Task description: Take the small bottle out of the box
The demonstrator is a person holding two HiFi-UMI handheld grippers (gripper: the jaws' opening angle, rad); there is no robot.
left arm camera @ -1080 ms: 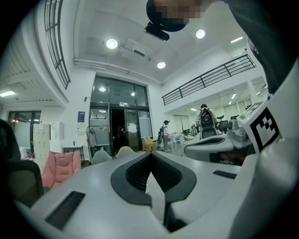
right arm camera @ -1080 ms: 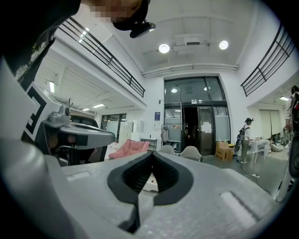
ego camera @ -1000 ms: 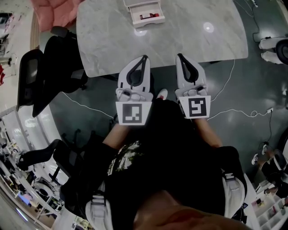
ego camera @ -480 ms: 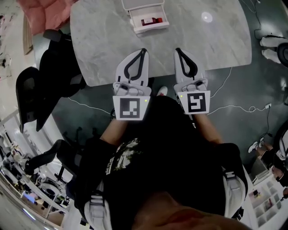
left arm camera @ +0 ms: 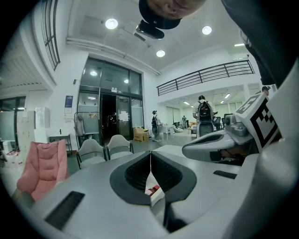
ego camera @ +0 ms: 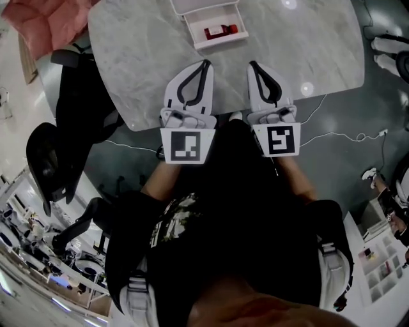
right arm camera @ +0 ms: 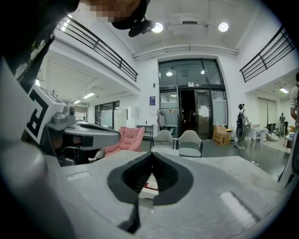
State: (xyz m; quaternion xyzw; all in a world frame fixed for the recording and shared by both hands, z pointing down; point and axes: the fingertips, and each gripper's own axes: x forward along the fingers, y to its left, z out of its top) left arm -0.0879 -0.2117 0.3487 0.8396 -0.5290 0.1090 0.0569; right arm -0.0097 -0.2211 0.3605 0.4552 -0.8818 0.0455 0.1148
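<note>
A small red bottle [ego camera: 220, 30] lies on its side in an open white box [ego camera: 199, 35] at the far side of the marble table [ego camera: 134, 51]. Both grippers hover over the table's near edge, pointing at the box and well short of it. My left gripper [ego camera: 206, 62] is shut with nothing in it, and my right gripper [ego camera: 252, 64] beside it is shut and empty too. In the left gripper view the closed jaws meet at the left gripper [left arm camera: 150, 158], with the bottle [left arm camera: 152, 190] showing below them. The right gripper [right arm camera: 152, 156] shows the box [right arm camera: 149, 185] the same way.
Black office chairs [ego camera: 77, 96] stand left of the table, with a pink cushion [ego camera: 38, 19] beyond them. Cables [ego camera: 339, 137] trail over the dark floor. Grey chairs [right arm camera: 177, 140] stand past the table, with glass doors and people far off.
Both grippers have moved forward over the table edge, and the box now lies closer to their tips. Neither has opened.
</note>
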